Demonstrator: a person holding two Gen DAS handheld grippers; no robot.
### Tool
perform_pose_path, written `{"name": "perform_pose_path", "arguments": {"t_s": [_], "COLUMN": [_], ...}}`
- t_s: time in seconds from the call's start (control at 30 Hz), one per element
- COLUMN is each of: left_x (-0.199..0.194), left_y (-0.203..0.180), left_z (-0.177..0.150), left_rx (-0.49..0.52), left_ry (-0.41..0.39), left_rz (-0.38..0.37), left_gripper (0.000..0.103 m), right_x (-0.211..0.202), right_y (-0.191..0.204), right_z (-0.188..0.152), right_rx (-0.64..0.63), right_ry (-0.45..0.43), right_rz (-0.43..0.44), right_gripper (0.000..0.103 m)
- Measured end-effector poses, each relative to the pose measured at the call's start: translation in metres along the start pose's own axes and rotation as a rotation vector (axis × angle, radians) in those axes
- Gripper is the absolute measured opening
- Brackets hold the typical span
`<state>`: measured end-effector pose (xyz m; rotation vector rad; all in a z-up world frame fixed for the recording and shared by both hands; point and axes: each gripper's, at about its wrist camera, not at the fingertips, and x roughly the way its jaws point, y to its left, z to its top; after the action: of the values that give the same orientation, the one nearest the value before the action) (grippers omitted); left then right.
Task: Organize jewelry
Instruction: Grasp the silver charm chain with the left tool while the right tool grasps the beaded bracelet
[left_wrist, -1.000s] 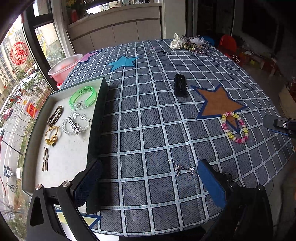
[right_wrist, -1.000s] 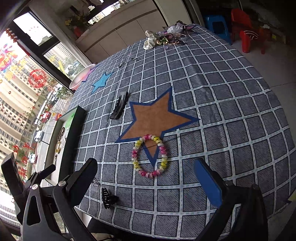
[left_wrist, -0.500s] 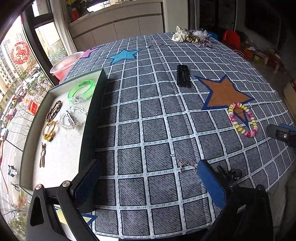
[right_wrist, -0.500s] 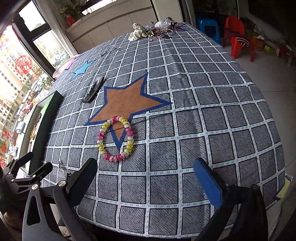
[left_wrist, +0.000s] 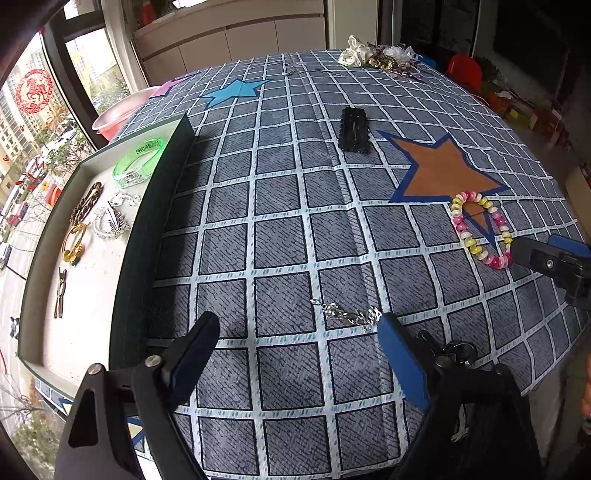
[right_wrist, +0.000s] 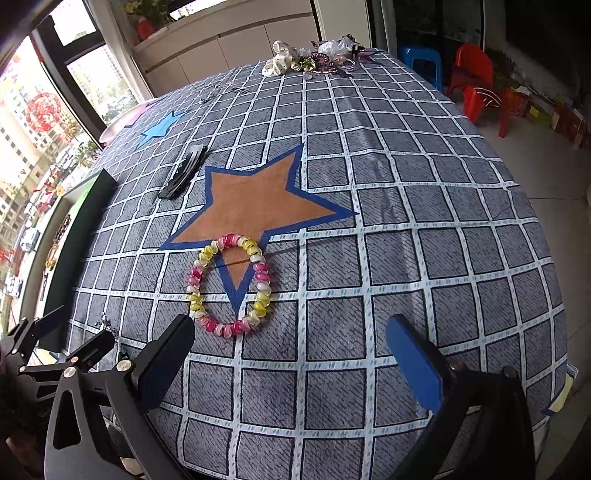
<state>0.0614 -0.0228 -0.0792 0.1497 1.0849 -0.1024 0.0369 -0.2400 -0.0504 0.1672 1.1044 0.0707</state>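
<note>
My left gripper (left_wrist: 299, 332) is open and empty above the checked tablecloth, with a small silver chain (left_wrist: 347, 314) lying just ahead of its right finger. A dark-walled tray (left_wrist: 147, 236) at the left holds a green bangle (left_wrist: 138, 166), a gold ring piece (left_wrist: 74, 242), a clear bracelet (left_wrist: 110, 221) and other pieces. My right gripper (right_wrist: 291, 339) is open and empty, just short of a pink, yellow and white bead bracelet (right_wrist: 231, 286), which also shows in the left wrist view (left_wrist: 480, 229). A black hair clip (left_wrist: 354, 129) lies further back.
A small black claw clip (left_wrist: 456, 350) lies behind my left gripper's right finger. A pile of hair accessories (right_wrist: 314, 59) sits at the table's far edge. A pink basin (left_wrist: 118, 114) stands beyond the tray. Red and blue stools (right_wrist: 476, 74) stand off the table's right side.
Both grippers have moved forward over the table. The bead bracelet now lies nearer my right gripper and the silver chain nearer my left one. Both stay open.
</note>
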Motion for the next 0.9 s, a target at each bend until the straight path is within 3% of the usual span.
{"name": "perform_pose_path", "arguments": {"t_s": [0.17,0.3,0.37,0.5,0.53,0.63,0.7,0.9], "left_x": [-0.003,-0.004,-0.005,-0.007,-0.008,-0.009,-0.009,-0.013], "left_y": [-0.001,-0.006,-0.008,-0.014,-0.015,-0.015,-0.013,-0.004], "left_z": [-0.001,-0.001,0.0,-0.001,-0.001,-0.002,-0.002,-0.003], "left_rx": [-0.006,0.005,0.016,0.045,0.053,0.059,0.054,0.035], "left_ry": [-0.012,-0.022,-0.028,-0.034,-0.036,-0.039,-0.038,-0.045], "left_rz": [-0.012,-0.031,-0.048,-0.098,-0.096,-0.114,-0.12,-0.131], "left_gripper": [0.084,0.073,0.065,0.038,0.038,0.032,0.032,0.032], "right_x": [0.009,0.014,0.016,0.015,0.015,0.014,0.014,0.009], "right_y": [0.008,0.019,0.025,0.033,0.035,0.04,0.042,0.033], "right_z": [0.005,0.008,0.007,0.008,0.009,0.01,0.01,0.008], "right_rx": [-0.04,-0.094,-0.128,-0.152,-0.156,-0.164,-0.161,-0.11], "right_ry": [0.005,0.0,-0.004,-0.008,-0.007,-0.012,-0.013,-0.027], "right_rz": [-0.053,-0.095,-0.123,-0.11,-0.108,-0.107,-0.102,-0.053], "right_gripper": [0.089,0.082,0.078,0.065,0.063,0.041,0.009,0.009]}}
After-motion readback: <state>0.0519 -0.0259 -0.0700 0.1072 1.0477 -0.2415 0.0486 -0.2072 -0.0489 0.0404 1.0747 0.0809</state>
